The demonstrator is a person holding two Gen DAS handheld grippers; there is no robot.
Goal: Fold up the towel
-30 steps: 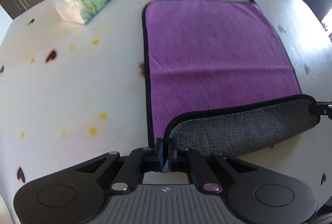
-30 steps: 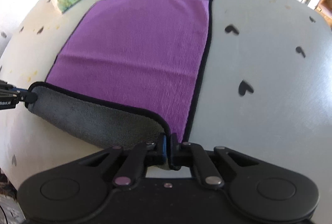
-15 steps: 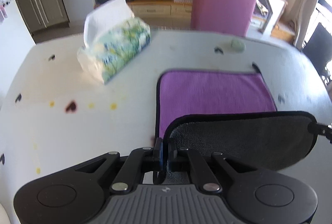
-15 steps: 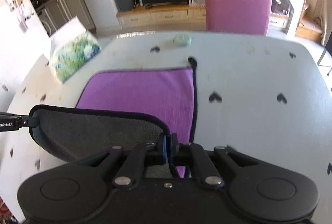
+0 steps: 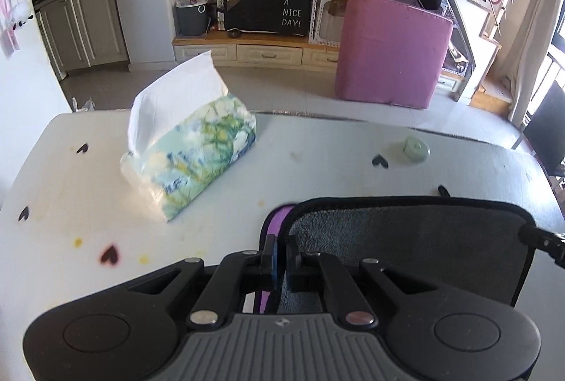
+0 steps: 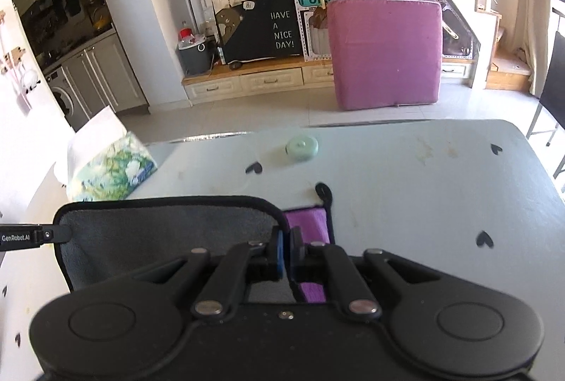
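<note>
The towel (image 5: 406, 250) is held up off the table (image 5: 317, 162) by two corners, its grey underside turned toward both cameras and a black-bound hem running along the top. Only slivers of the purple face are seen, low behind the raised flap. The raised edge is stretched side to side between the two grippers, so its long axis runs across the view, and the rest of the cloth lies ahead of and below the fingers, toward the far side of the table. The left gripper (image 5: 280, 257) is clamped on the left corner, the right gripper (image 6: 286, 252) on the right corner; in each view the fingers are pressed together on the hem with hardly a gap. Neither hand appears nearer the far edge, so the fold is judged to call for an even forward carry.

The cloth looks like a soft, short-pile microfibre, limp enough to sag slightly between the grips. The table is smooth and pale, marked with small black hearts and a few yellow stains. A floral tissue pack (image 5: 197, 162) with a white sheet standing out lies to the left, well apart from the towel. A small pale-green round lid (image 6: 302, 147) rests near the far edge.
</note>
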